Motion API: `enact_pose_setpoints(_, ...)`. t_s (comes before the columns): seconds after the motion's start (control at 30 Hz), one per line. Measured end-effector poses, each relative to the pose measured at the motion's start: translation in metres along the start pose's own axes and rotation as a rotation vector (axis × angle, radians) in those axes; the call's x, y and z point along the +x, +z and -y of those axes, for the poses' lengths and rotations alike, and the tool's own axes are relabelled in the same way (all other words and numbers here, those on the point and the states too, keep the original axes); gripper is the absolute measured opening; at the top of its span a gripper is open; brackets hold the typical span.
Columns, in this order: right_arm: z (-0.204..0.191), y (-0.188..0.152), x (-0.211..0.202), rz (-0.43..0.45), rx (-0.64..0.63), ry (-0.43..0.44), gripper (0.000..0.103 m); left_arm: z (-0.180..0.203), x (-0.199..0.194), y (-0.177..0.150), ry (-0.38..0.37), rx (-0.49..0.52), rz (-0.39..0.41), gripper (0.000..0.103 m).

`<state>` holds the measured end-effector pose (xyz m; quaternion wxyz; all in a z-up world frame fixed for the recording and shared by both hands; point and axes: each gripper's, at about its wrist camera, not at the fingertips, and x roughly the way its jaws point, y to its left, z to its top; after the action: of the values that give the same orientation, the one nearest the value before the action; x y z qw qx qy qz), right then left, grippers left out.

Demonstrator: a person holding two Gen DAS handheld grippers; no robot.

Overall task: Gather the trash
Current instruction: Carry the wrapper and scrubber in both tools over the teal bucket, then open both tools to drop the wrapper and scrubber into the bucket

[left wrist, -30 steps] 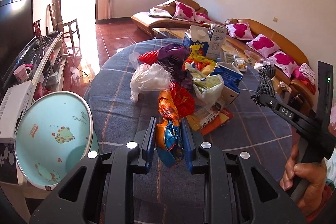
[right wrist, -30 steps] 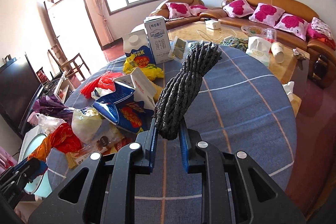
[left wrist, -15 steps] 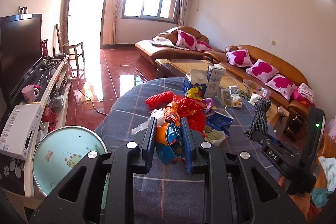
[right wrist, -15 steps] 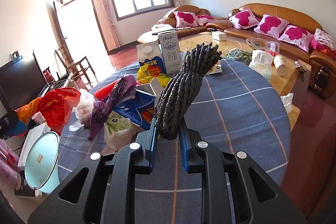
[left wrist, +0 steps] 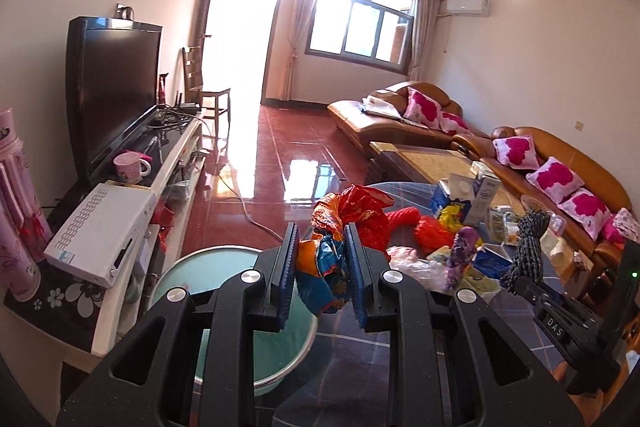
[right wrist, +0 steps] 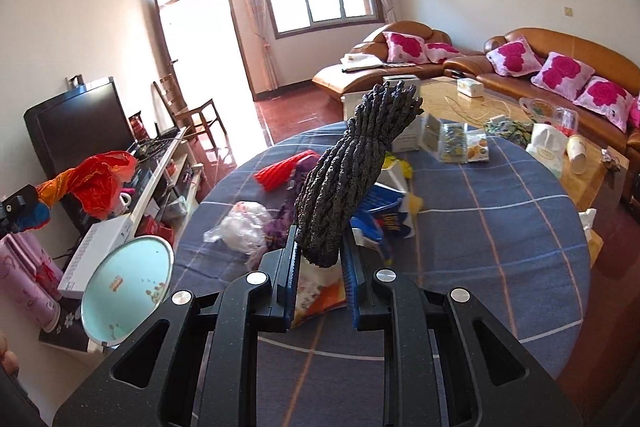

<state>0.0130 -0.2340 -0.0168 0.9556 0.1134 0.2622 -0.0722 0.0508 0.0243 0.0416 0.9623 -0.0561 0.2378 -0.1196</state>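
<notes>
My left gripper is shut on an orange, red and blue snack wrapper with a red plastic bag hanging from it. It holds them in the air above the round turquoise bin, left of the table. The wrapper also shows in the right wrist view. My right gripper is shut on a bundle of dark twisted rope that stands upright over the blue checked table. Several pieces of trash lie on the table.
The turquoise bin stands at the table's left edge, next to a white TV stand with a TV. Milk cartons and packets stand at the table's far side. Sofas and a coffee table lie beyond.
My left gripper has lifted the wrapper and red bag off the table and swung left over the bin. My right gripper has kept its hold on the rope and drifted slightly.
</notes>
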Motion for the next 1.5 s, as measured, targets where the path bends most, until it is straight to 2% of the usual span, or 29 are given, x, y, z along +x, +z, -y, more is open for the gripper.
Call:
enact_pose_setpoints(0.1, -0.029, -0.002, 0.007, -0.016, -0.045, 0.062, 0.02, -0.026, -0.001, -0.001, 0.061, -0.022, -0.003, 0.024)
enact_pose_setpoints(0.33, -0.099, -0.011, 0.032, -0.086, -0.165, 0.195, 0.02, -0.074, 0.011, -0.013, 0.145, -0.086, -0.066, 0.024)
enact_pose_setpoints(0.63, -0.167, -0.034, 0.074, -0.208, -0.264, 0.309, 0.02, -0.105, 0.036, -0.028, 0.223, -0.127, -0.133, 0.024)
enact_pose_setpoints(1.0, -0.194, -0.056, 0.107, -0.309, -0.333, 0.371, 0.022, -0.124, 0.057, -0.042, 0.269, -0.151, -0.208, 0.026)
enact_pose_setpoints(1.07, -0.195, -0.059, 0.108, -0.322, -0.334, 0.385, 0.025, -0.127, 0.058, -0.042, 0.281, -0.153, -0.215, 0.03)
enact_pose_setpoints(1.1, -0.195, -0.059, 0.108, -0.324, -0.331, 0.388, 0.032, -0.128, 0.058, -0.043, 0.287, -0.156, -0.217, 0.032)
enact_pose_setpoints(1.13, -0.193, -0.058, 0.107, -0.321, -0.329, 0.386, 0.04, -0.129, 0.059, -0.043, 0.291, -0.16, -0.219, 0.038)
enact_pose_setpoints(1.17, -0.192, -0.058, 0.106, -0.316, -0.327, 0.379, 0.041, -0.129, 0.059, -0.044, 0.297, -0.162, -0.219, 0.047)
enact_pose_setpoints(1.27, -0.184, -0.054, 0.104, -0.306, -0.301, 0.371, 0.041, -0.128, 0.057, -0.043, 0.32, -0.163, -0.21, 0.061)
enact_pose_setpoints(1.5, -0.152, -0.041, 0.092, -0.247, -0.221, 0.311, 0.044, -0.125, 0.056, -0.043, 0.324, -0.165, -0.205, 0.065)
